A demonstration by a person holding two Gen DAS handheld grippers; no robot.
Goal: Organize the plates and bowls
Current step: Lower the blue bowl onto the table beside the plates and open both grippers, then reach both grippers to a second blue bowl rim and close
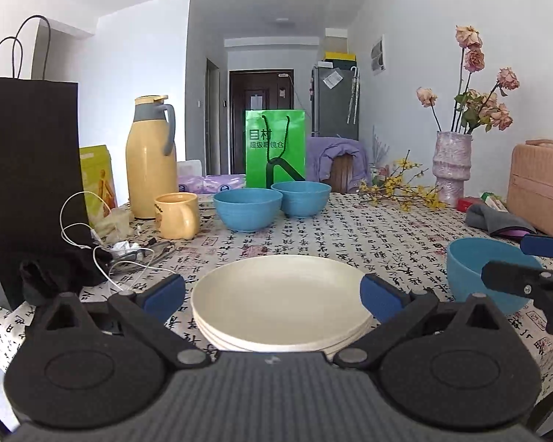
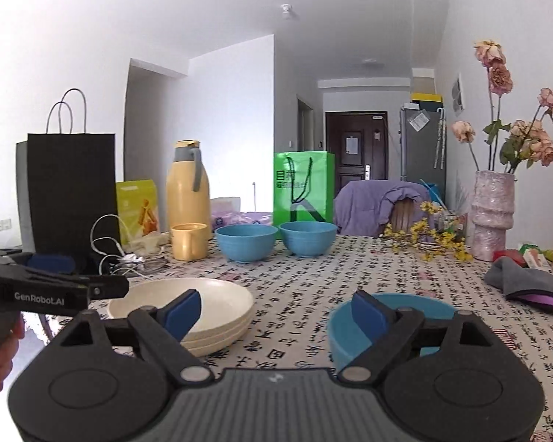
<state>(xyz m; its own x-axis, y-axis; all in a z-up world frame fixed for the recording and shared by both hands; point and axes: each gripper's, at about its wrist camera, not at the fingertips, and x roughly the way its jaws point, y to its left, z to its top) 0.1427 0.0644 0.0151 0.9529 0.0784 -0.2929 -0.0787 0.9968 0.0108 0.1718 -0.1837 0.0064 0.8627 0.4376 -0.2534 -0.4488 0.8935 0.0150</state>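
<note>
On the far left a black paper bag (image 1: 29, 184) stands on the calligraphy-print tablecloth (image 1: 368, 232), with a yellow thermos jug (image 1: 151, 158) and yellow mug (image 1: 177, 215) just beside it. My left gripper (image 1: 272, 296) spreads its jaws wide either side of the stack of cream plates (image 1: 280, 302), holding nothing. Behind sit two blue bowls (image 1: 247, 208), touching. To the right, my right gripper (image 2: 276, 311) is also wide open, one fingertip (image 2: 368, 313) over the near blue bowl (image 2: 420, 309). A pink vase (image 2: 492, 213) of dried roses stands far right.
</note>
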